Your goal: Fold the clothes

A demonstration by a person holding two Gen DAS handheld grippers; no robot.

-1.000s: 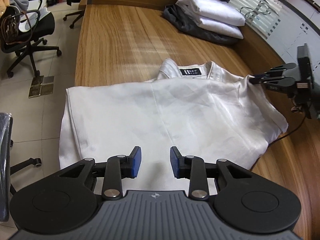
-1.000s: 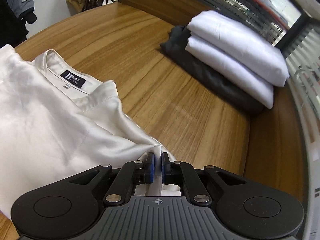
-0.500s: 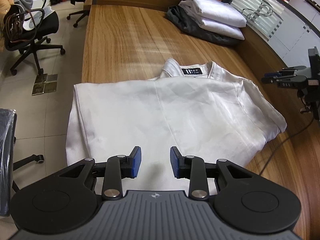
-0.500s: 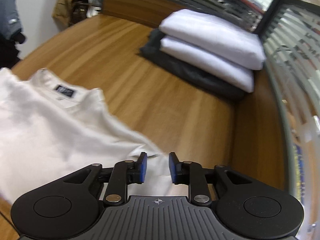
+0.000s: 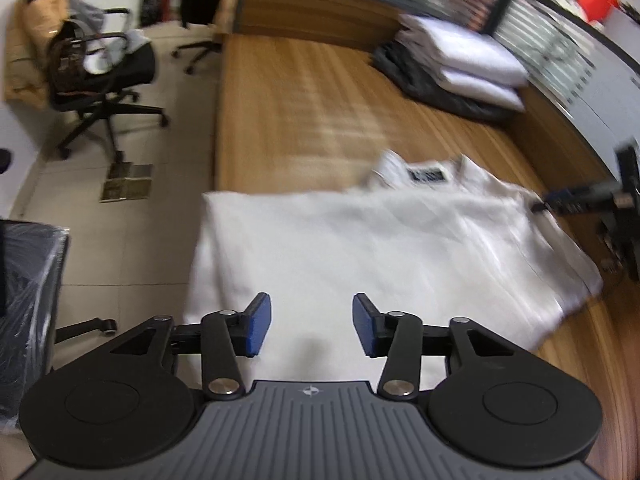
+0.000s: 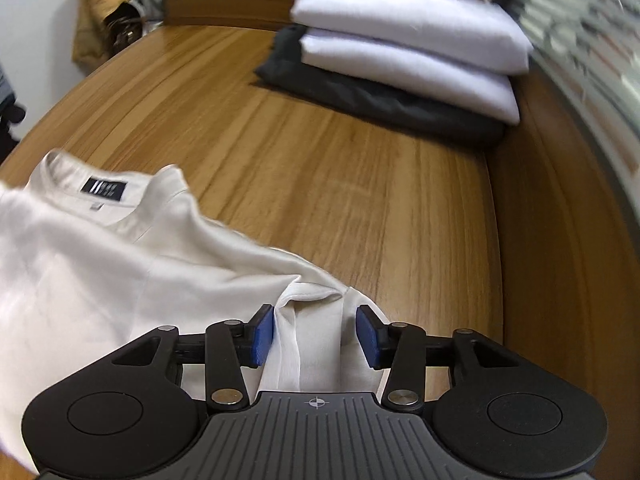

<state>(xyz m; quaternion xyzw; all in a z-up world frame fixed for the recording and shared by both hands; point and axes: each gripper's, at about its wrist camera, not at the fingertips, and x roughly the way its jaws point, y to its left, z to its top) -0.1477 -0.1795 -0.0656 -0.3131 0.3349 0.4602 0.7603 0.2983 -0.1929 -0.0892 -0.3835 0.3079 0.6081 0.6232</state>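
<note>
Desk (image 6: 360,208): wood, long; folded stack (image 6: 400,60) sits at its far right corner, well apart from the work.

Shirt (image 5: 360,256): white, half-folded, lies at the near edge of the desk, its left side hanging over the left edge, collar label (image 6: 103,189) pointing toward the far end.

Right gripper (image 6: 316,334): jaws have just been opening; a fold of shirt lies between the fingers (image 6: 262,334) but the pads stand clear of it, so released.

Left gripper (image 5: 312,330): jaws have just been opening, empty, hovering over the near hem.

Judgement: fold just laid. Before the next fold, lift both grippers straight clear so no cloth drags, then pinch the two corners evenly and keep edges aligned.
</note>
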